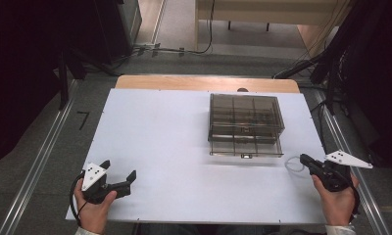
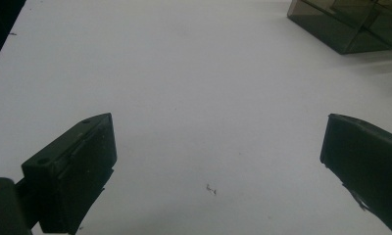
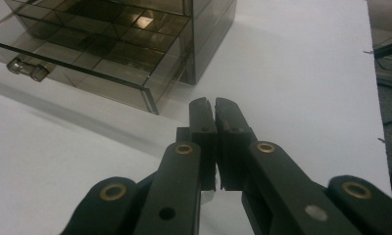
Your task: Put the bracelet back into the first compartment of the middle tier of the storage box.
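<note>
Near edge of the table (image 1: 159, 147), far left: my left hand-held gripper (image 1: 118, 175), jaws spread wide, gripping nothing, over bare white surface. Middle-right, farther back: smoky see-through drawer box (image 1: 245, 125), bottom drawer pulled slightly out, small handle facing me. Far right: my right hand-held gripper (image 1: 304, 158), jaws pressed together on nothing, pointing at the box's near right corner, not touching.

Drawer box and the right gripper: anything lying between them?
Nothing. In the right gripper view, bare white table runs from the shut right gripper to the drawer box, whose bottom drawer sticks out.
</note>
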The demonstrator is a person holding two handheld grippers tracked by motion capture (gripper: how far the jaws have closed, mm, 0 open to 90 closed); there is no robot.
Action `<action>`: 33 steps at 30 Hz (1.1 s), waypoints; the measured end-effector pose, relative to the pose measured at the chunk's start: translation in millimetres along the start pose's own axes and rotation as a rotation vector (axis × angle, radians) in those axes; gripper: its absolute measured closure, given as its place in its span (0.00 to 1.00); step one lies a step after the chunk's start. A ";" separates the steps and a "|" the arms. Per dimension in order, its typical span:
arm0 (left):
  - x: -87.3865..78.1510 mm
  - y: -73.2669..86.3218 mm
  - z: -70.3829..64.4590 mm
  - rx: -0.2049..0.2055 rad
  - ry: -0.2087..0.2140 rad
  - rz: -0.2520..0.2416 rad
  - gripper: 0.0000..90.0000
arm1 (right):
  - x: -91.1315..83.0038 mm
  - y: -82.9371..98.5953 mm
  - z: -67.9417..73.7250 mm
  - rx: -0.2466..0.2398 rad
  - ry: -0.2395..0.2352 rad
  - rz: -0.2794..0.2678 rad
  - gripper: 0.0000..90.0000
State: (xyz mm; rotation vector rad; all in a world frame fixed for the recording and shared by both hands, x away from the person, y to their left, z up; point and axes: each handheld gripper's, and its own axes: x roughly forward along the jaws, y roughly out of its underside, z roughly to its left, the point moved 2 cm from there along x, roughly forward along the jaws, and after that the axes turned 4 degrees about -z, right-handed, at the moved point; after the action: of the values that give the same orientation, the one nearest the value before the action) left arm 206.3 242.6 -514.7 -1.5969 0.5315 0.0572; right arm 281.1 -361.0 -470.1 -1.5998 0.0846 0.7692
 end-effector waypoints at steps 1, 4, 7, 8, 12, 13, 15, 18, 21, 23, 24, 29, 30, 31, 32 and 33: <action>-0.2 0.0 0.0 -0.001 -0.001 0.000 0.01 | -0.4 -0.5 0.7 -0.005 -0.004 -0.002 0.95; -0.3 -0.1 0.2 -0.002 0.000 0.001 0.01 | -2.0 -1.9 3.9 -0.009 -0.015 -0.008 0.95; -0.3 -0.2 0.1 -0.002 0.000 -0.001 0.01 | -3.6 -3.4 7.1 -0.016 -0.028 -0.013 0.95; -0.3 -0.2 0.0 -0.002 0.001 -0.001 0.01 | -4.2 -3.9 8.4 -0.016 -0.038 -0.013 0.95; -0.4 -0.2 -0.1 -0.003 0.001 -0.002 0.01 | -4.7 -5.0 15.3 -0.029 -0.076 -0.012 0.95; -0.4 -0.2 0.0 -0.003 0.001 -0.002 0.01 | -4.7 -5.0 15.3 -0.029 -0.076 -0.012 0.95; -0.3 -0.3 0.0 -0.003 0.002 -0.002 0.01 | -4.0 -6.4 21.2 -0.040 -0.109 -0.023 0.95; -0.4 -0.3 -0.1 -0.002 0.001 -0.002 0.01 | -3.2 -6.9 25.2 -0.038 -0.130 -0.029 0.95; -0.5 -0.3 0.0 -0.002 0.002 -0.003 0.01 | -0.5 -7.5 31.1 -0.044 -0.153 -0.026 0.95; -0.4 -0.3 -0.1 -0.002 0.002 -0.002 0.01 | 2.4 -8.6 37.6 -0.053 -0.177 -0.020 0.95; -0.4 -0.3 -0.2 -0.001 0.003 -0.002 0.01 | 3.5 -8.9 40.0 -0.058 -0.184 -0.017 0.95; -0.4 -0.3 -0.2 -0.002 0.002 -0.002 0.01 | 7.0 -10.6 48.2 -0.075 -0.204 -0.012 0.95; -0.4 -0.3 -0.2 -0.001 0.002 -0.003 0.01 | 7.6 -11.4 49.8 -0.079 -0.207 -0.013 0.95; -0.4 -0.3 -0.3 -0.002 0.002 -0.003 0.01 | 8.1 -12.1 51.6 -0.079 -0.213 -0.015 0.95; -0.5 -0.3 -0.3 -0.001 0.002 -0.003 0.01 | 8.7 -12.6 53.4 -0.084 -0.215 -0.016 0.95; -0.4 -0.3 -0.4 -0.001 0.002 -0.003 0.01 | 9.4 -13.0 55.1 -0.088 -0.218 -0.016 0.95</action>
State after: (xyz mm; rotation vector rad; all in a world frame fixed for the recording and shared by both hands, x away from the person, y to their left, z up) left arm 205.9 242.4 -514.2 -1.5989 0.5309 0.0532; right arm 271.2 -304.9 -462.7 -1.5872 -0.1205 0.9411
